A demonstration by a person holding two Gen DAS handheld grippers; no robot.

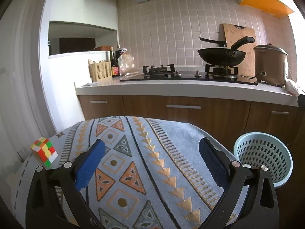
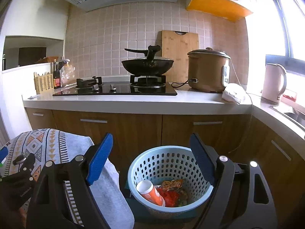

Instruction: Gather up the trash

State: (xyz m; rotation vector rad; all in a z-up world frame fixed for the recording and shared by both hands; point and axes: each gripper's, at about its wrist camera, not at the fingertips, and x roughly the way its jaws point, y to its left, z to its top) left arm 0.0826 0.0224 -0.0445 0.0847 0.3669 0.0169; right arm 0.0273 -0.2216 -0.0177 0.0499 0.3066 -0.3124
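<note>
Black frames — blue ribbed fingers (image 2: 100,160)

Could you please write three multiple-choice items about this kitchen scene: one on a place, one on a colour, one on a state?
1. Where does the scrambled multicoloured puzzle cube lie?
A. On the patterned blue woven cloth
B. Inside the basket
C. On the stove

2. What colour is the perforated round plastic basket?
A. Orange
B. Light blue
C. Black

3. How is the right claw?
A. Shut on a bottle
B. Shut on the cloth
C. Open, holding nothing

Answers: 1 A, the cube sits at the cloth's left edge. 2 B, its wall is pale blue. 3 C, its blue pads stand wide apart above the basket, where an orange bottle with a white cap and wrappers lie.
</note>
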